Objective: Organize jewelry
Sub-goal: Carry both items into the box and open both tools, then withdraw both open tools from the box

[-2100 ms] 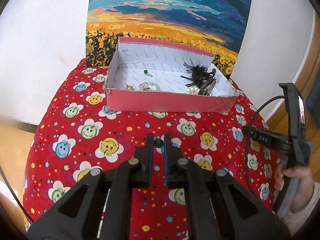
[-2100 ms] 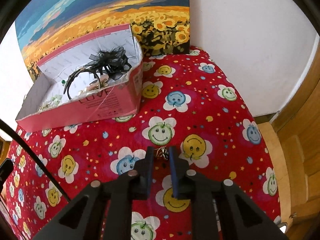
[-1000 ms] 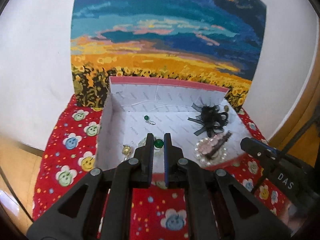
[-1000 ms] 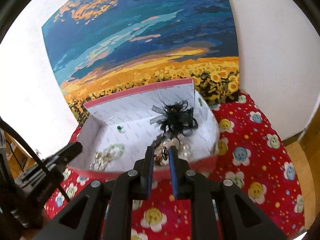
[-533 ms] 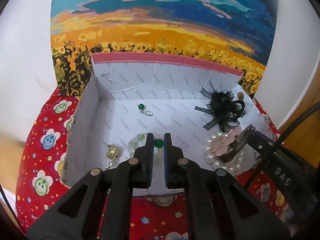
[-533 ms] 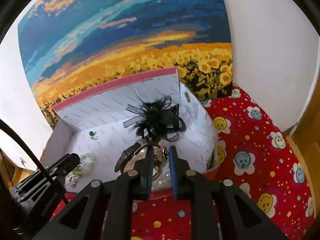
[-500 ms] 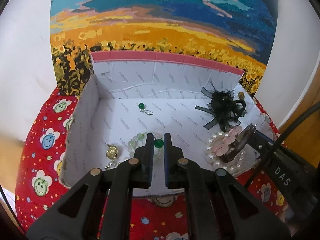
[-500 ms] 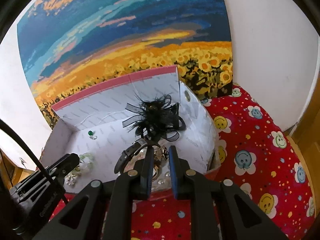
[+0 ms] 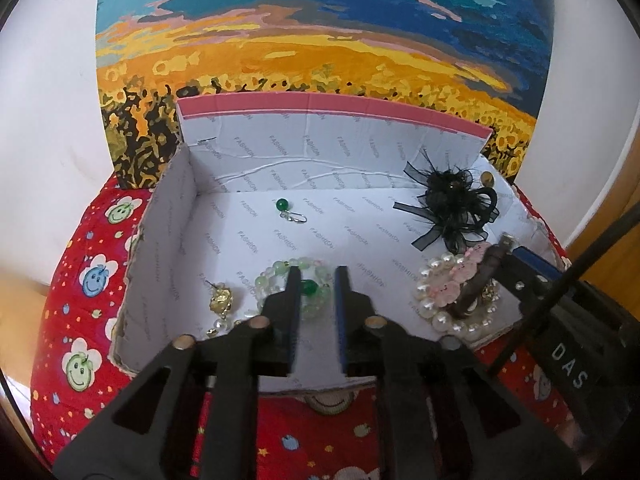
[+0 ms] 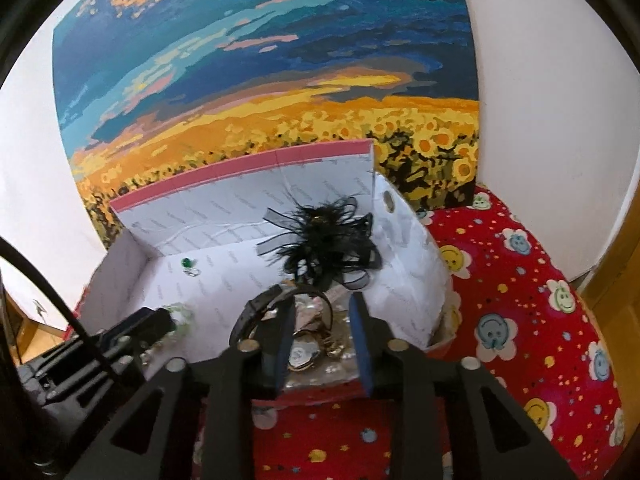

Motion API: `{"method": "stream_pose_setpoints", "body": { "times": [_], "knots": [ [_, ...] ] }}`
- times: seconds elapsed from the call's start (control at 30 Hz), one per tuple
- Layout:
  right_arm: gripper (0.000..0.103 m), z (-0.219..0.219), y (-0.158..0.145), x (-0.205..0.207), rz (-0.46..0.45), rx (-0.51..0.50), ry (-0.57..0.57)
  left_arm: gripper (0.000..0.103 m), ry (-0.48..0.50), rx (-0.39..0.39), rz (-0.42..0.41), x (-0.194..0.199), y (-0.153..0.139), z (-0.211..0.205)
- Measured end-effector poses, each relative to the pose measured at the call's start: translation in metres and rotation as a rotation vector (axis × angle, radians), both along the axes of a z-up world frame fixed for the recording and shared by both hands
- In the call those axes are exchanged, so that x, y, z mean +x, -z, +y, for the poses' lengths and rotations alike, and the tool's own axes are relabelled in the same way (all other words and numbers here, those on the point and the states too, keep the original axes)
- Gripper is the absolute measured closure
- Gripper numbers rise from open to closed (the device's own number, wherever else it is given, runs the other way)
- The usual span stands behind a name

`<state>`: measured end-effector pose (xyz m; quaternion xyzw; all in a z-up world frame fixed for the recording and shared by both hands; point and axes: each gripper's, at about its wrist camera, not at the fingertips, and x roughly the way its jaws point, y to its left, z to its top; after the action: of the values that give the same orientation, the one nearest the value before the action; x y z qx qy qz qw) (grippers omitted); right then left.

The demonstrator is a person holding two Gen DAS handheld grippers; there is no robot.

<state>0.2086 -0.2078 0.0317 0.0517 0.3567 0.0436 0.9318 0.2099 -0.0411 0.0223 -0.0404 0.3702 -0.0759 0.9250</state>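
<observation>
Left wrist view: green bead earring [image 9: 308,288] sits betw. our left gripper [image 9: 316,280] fingers, which are opening, over a pale green bracelet [image 9: 276,276] inside the box [image 9: 168,216]. Box lining reads "FASHION" repeated. Right gripper [image 10: 322,314] fingers also opening, gold-and-white trinkets [image 10: 308,350] below them in the box's right end, not gripped. Its body reads "DAS" [image 9: 568,364]. Pearl bracelet [image 9: 436,296], black feather clip [image 9: 452,200], second green earring [image 9: 284,206] lie nearby. Box on smiley-flower red cloth [image 9: 88,280].

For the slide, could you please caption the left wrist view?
Left gripper opening over a green bead earring above the pale green bracelet inside the pink box.
</observation>
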Motion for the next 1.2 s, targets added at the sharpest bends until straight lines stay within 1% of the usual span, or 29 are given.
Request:
{"method": "stream_pose_setpoints", "body": {
  "times": [0.07,0.1,0.17,0.23,0.37,0.5,0.57,0.7,0.9,1.0,1.2],
  "knots": [
    [0.068,0.003,-0.002,-0.002,-0.014,-0.006,-0.008,0.073,0.0,0.004,-0.007,-0.002,-0.002,0.0],
    [0.065,0.003,-0.003,-0.004,-0.02,-0.005,-0.01,0.071,-0.004,0.005,-0.012,-0.003,-0.003,0.0],
    [0.059,0.003,-0.006,-0.006,-0.033,0.013,-0.016,0.061,-0.015,0.003,-0.018,-0.006,-0.006,0.003],
    [0.05,0.001,-0.009,-0.009,-0.049,0.036,-0.021,0.056,-0.028,-0.013,-0.014,-0.008,-0.009,0.008],
    [0.044,-0.001,-0.019,-0.018,-0.087,0.071,-0.019,0.047,-0.063,-0.048,-0.007,-0.013,-0.018,0.02],
    [0.039,0.001,-0.029,-0.027,-0.102,0.097,-0.034,0.041,-0.092,-0.039,-0.022,-0.024,-0.028,0.025],
    [0.035,0.001,-0.036,-0.034,-0.115,0.1,-0.036,0.036,-0.102,-0.043,-0.031,-0.031,-0.033,0.029],
    [0.032,0.0,-0.046,-0.053,-0.136,0.107,-0.046,0.033,-0.11,-0.046,-0.026,-0.048,-0.04,0.031],
    [0.029,-0.002,-0.052,-0.085,-0.121,0.075,-0.062,0.03,-0.097,-0.026,-0.038,-0.079,-0.046,0.028],
    [0.028,-0.005,-0.051,-0.099,-0.099,0.076,-0.073,0.027,-0.093,-0.022,-0.04,-0.095,-0.046,0.027],
    [0.027,-0.005,-0.04,-0.124,-0.049,0.031,-0.087,0.025,-0.103,0.022,-0.022,-0.119,-0.037,0.022]
  ]
}}
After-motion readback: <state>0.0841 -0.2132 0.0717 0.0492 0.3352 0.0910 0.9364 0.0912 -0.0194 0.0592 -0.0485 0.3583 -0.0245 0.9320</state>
